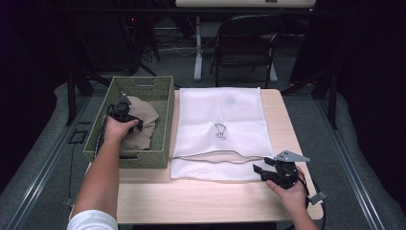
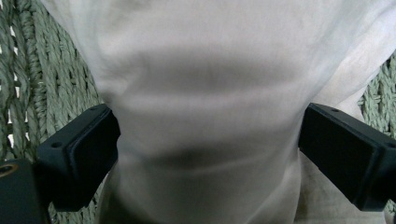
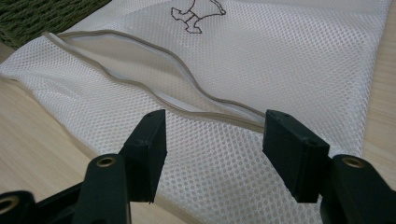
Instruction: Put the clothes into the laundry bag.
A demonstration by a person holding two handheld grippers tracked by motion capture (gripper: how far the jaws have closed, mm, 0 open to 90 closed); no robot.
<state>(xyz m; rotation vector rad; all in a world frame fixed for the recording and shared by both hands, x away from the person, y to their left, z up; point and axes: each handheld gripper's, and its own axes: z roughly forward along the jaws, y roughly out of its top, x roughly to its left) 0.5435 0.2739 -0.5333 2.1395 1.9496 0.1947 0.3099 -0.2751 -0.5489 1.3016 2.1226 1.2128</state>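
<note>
A beige cloth (image 1: 146, 120) lies bunched inside a green woven basket (image 1: 139, 82) at the table's left. My left gripper (image 1: 122, 111) reaches down into the basket over the cloth. In the left gripper view its jaws stand wide apart, left gripper (image 2: 208, 135) open, with the cloth (image 2: 201, 70) spread between and beneath them and basket weave (image 2: 23, 84) at the sides. A white mesh laundry bag (image 1: 220, 120) lies flat at the table's middle, its zipper mouth (image 3: 177, 70) gaping along the near edge. My right gripper (image 1: 261, 171) hovers open at the bag's near right corner, right gripper (image 3: 215, 140) just short of the zipper.
The light wooden table (image 1: 191, 201) has bare room along its front edge. A small dark figure is printed on the bag (image 1: 220, 132). A folding chair (image 1: 244, 43) and a table leg stand behind on the grey floor.
</note>
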